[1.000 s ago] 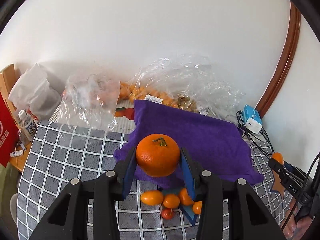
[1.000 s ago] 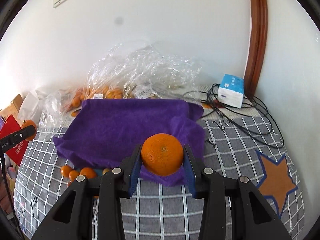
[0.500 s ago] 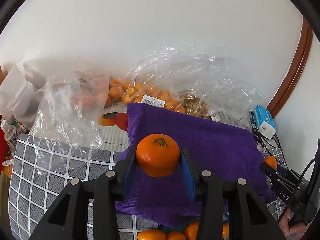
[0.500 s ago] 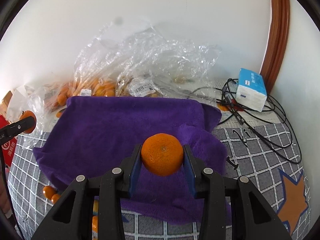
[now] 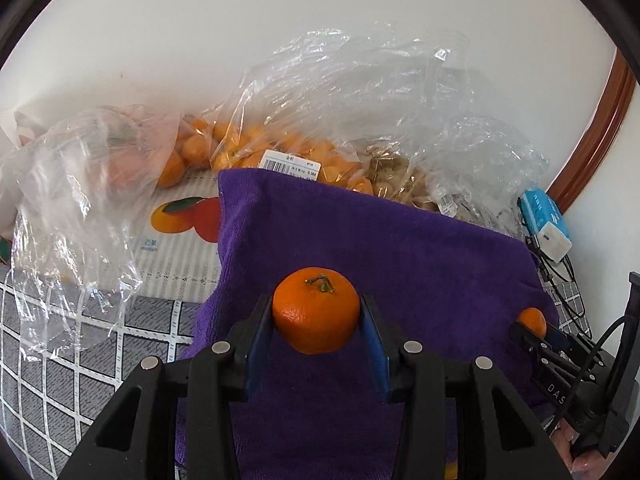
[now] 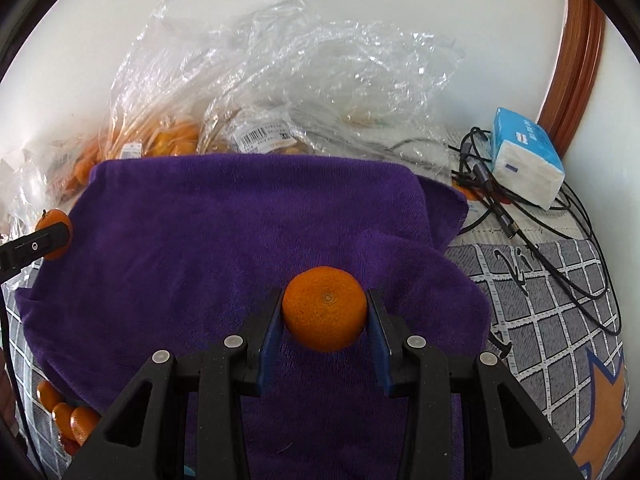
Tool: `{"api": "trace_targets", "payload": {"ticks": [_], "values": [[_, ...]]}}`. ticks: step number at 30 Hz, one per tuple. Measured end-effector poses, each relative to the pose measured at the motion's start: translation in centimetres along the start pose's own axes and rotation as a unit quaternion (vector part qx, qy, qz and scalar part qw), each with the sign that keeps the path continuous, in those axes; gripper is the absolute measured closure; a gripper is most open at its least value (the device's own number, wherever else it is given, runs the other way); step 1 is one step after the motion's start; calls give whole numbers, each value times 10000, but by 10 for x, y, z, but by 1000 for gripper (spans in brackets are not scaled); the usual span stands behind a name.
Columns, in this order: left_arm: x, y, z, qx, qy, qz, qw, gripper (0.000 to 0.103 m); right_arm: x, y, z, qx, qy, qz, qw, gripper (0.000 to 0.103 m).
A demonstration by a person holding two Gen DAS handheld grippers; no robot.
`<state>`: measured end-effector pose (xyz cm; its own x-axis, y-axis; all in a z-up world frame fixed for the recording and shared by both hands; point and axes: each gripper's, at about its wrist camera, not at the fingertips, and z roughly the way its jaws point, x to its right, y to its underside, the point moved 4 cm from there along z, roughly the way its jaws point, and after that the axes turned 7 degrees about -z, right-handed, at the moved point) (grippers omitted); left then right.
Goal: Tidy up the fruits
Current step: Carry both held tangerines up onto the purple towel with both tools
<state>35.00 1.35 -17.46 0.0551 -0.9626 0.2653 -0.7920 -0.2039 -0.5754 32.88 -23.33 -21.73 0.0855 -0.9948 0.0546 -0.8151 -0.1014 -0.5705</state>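
Two round dimpled mandarins, fuzzy purple towel

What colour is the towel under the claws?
Purple. The towel shows best in the right wrist view, spread over the grey checked tablecloth.

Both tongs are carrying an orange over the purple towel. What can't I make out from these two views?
- Left wrist view: fruit near the purple towel is behind the left tongs.
- Right wrist view: small fruits are cut off by the towel edge.
- Both views: the clear bags blur their contents.
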Motion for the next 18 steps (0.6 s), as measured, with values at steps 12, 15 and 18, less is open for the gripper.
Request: {"api": "trace_targets", "payload": {"ticks": [12,15,18], "values": [[5,14,18,-306,-81,181,9993,63,-3,5,14,-141,-21,-47,9999,63],[6,16,23,-387,-129,222,9989,63,-4,6,13,-152,-35,-71,9999,63],[8,19,26,-439,-148,276,9985,62,-4,7,11,-171,-79,-91,9998,61]]}}
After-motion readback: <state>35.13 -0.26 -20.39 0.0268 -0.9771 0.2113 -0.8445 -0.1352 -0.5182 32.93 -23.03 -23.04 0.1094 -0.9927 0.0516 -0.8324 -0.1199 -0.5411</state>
